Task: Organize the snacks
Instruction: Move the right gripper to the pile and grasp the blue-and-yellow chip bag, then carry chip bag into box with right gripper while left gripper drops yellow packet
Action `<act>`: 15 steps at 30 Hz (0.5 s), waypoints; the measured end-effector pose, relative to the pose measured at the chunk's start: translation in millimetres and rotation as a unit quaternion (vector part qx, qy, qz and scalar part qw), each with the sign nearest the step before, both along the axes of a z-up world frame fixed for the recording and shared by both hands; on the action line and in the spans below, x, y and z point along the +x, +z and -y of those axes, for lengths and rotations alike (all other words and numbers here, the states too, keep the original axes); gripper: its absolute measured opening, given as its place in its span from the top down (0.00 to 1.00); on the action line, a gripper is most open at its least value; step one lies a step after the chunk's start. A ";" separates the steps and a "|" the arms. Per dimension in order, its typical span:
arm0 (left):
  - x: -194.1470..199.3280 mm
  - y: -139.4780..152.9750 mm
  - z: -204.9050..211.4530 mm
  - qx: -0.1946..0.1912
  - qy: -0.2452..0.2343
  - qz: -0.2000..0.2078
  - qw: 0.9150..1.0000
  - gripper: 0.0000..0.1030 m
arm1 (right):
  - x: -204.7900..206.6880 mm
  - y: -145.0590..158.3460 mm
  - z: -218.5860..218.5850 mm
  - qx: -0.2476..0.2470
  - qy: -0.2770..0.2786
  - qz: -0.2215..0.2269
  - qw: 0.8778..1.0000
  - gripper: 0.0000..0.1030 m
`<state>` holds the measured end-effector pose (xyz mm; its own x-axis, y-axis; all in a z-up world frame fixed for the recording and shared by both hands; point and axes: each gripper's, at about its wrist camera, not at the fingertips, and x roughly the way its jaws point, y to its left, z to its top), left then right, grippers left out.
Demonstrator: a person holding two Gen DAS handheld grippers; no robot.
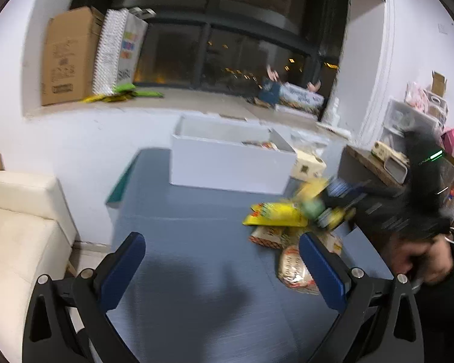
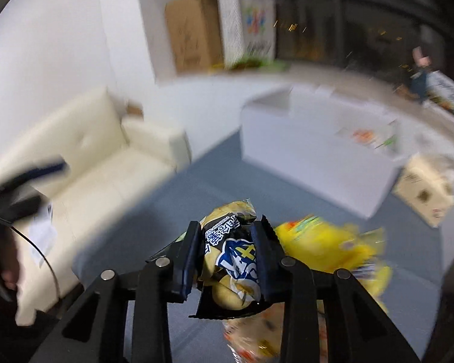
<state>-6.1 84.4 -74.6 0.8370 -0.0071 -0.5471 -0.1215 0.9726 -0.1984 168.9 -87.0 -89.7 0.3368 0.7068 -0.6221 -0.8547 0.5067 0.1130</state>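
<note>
My right gripper (image 2: 227,233) is shut on a crumpled black-and-yellow chip bag (image 2: 231,260), held above the blue-grey table (image 2: 154,211). Under it lie a yellow snack bag (image 2: 327,245) and an orange packet (image 2: 254,335). In the left wrist view the same pile shows as a yellow bag (image 1: 275,214) and orange packets (image 1: 293,269) at the table's right side, with the blurred right gripper (image 1: 339,208) over it. My left gripper (image 1: 224,257) is open above bare table, nothing between its blue pads (image 1: 127,260). A white open box (image 1: 227,160) stands at the table's far edge, with some packets inside.
A cream sofa (image 2: 84,166) stands left of the table. A cardboard box (image 1: 69,57) and a patterned bag (image 1: 118,51) sit on the window ledge. A small beige carton (image 1: 307,166) lies right of the white box. Shelves with clutter (image 1: 420,112) fill the right.
</note>
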 end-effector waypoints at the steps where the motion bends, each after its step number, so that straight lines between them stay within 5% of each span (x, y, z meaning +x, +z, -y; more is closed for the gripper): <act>1: 8.6 -3.3 6.1 0.001 -0.016 -0.004 1.000 0.00 | -1.5 10.7 16.4 0.014 -0.011 0.009 1.000 0.65; 5: 58.0 -18.6 38.4 0.006 -0.079 -0.038 0.996 0.00 | -3.2 44.6 86.9 0.069 -0.071 0.024 0.995 0.65; 9: 123.2 -30.6 64.5 -0.023 -0.141 -0.080 0.987 0.00 | -2.0 50.5 131.3 0.073 -0.120 0.030 0.990 0.65; 11: 158.6 -39.6 65.3 -0.071 -0.103 -0.131 0.984 0.00 | -1.3 45.5 147.6 0.080 -0.137 0.021 0.987 0.65; 14: 202.2 -57.6 61.9 -0.170 -0.044 -0.203 0.963 0.00 | -2.1 34.9 167.0 0.089 -0.157 0.006 0.983 0.65; 15: 212.6 -61.8 64.2 -0.169 -0.028 -0.221 0.960 0.00 | -0.4 31.8 170.2 0.093 -0.163 0.004 0.982 0.65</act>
